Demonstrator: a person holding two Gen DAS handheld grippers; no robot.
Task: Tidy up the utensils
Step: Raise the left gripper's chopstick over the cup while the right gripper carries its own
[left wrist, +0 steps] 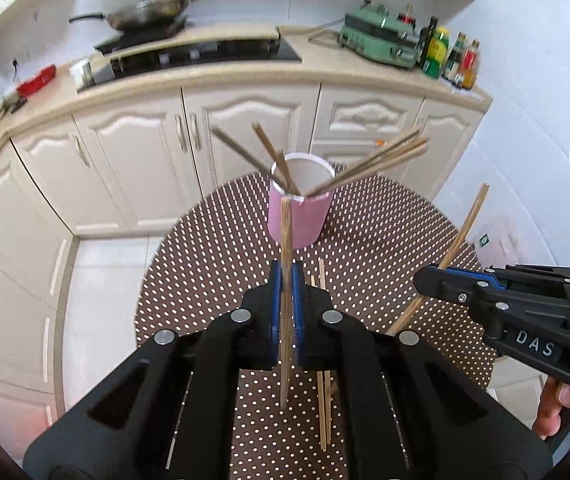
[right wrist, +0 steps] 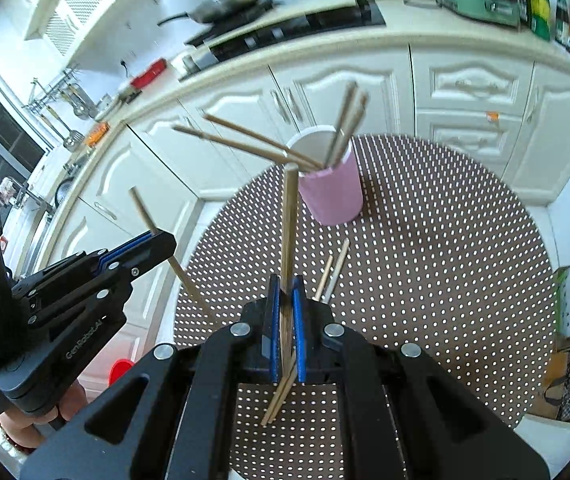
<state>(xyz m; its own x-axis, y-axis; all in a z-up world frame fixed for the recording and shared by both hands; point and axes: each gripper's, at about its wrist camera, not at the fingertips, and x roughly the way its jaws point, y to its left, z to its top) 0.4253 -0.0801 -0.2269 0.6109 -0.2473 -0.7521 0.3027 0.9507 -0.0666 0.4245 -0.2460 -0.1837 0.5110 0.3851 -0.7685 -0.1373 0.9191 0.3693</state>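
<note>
Each gripper, left (left wrist: 286,280) and right (right wrist: 286,292), was clamped on a chopstick (left wrist: 285,240) below the pink cup (left wrist: 299,216) at frame centre; next, tipping them in.

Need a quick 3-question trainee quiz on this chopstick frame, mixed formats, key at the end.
1. True or false: the left gripper is shut on a chopstick.
2. Where do the chopsticks already sorted stand?
A. in the pink cup
B. in a drawer
C. on the stove
3. Fill in: besides the chopstick in the right gripper, loose chopsticks lie on the dotted ____.

Key:
1. True; its pads press on the stick, which stands roughly upright.
2. A; several lean out over its rim.
3. Table; they lie between the grippers and the cup.
</note>
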